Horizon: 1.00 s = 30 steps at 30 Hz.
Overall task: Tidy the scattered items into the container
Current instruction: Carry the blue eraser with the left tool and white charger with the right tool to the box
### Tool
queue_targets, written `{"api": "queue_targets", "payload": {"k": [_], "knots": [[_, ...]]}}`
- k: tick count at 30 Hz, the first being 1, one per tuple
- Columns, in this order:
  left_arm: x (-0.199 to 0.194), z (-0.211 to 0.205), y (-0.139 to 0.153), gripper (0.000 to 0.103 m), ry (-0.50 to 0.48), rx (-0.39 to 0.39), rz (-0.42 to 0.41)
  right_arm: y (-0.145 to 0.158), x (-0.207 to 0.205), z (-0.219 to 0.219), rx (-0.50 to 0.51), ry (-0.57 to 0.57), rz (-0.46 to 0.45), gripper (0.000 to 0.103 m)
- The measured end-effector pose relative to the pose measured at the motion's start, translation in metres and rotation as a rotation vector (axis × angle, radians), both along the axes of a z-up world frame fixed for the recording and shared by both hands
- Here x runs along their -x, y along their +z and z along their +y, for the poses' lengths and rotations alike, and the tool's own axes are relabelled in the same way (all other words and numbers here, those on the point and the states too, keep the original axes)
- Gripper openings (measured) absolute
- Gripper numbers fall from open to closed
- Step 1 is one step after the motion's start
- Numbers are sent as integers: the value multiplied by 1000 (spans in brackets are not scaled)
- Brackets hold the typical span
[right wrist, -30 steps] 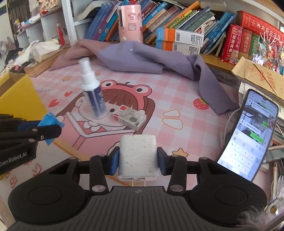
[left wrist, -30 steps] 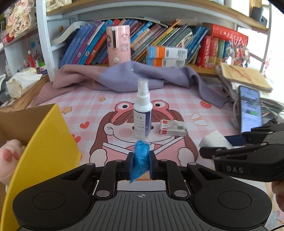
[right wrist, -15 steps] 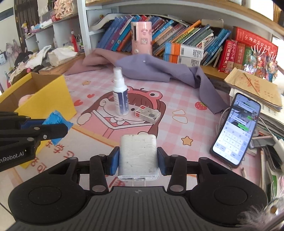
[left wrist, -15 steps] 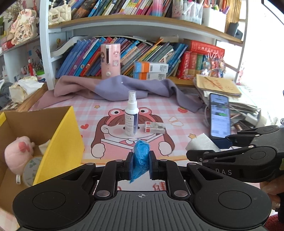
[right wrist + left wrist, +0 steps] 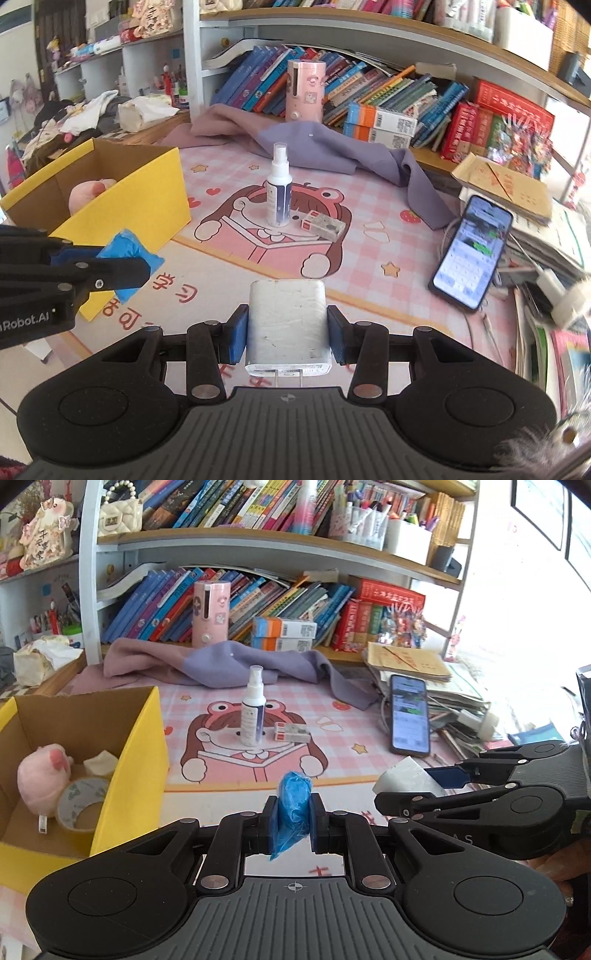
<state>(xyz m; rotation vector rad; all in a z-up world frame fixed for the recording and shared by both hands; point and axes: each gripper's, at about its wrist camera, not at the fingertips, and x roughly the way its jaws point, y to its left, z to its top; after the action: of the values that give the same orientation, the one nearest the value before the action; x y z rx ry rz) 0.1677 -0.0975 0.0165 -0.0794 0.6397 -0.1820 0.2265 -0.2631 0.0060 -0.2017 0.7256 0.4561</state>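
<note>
"Robot.AI" in white on the left gripper point(image 5: 110, 273) body, first letters cut off by the frame edge

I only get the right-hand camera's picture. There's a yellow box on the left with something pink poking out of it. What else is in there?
Observer: The left camera looks down into the yellow box. Next to the pink plush toy, a roll of tape lies on the box floor.
Visitor: Anything more?
Observer: Yes, a crumpled white piece sits behind the tape, near the box's right wall.
Visitor: And the blue thing at my left edge?
Observer: That is a crumpled blue bag. The left gripper pinches it between both pads, and its tail hangs below them.
</note>
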Motion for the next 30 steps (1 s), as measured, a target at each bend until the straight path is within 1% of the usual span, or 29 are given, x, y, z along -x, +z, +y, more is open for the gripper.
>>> {"api": "queue_targets", "payload": {"k": [4, 9, 14, 22, 30], "knots": [[20, 11, 3, 15, -21, 1, -13, 3, 20, 4, -10, -49, -7, 41], [52, 29, 7, 14, -18, 24, -20, 7, 51, 13, -21, -86, -3, 41], [83, 47, 10, 14, -15, 31, -28, 12, 89, 28, -26, -85, -18, 41], [124, 71, 8, 14, -13, 34, -16, 7, 140, 55, -41, -81, -4, 41], [146, 85, 10, 14, -17, 28, -21, 11, 171, 75, -41, -67, -15, 41]]}}
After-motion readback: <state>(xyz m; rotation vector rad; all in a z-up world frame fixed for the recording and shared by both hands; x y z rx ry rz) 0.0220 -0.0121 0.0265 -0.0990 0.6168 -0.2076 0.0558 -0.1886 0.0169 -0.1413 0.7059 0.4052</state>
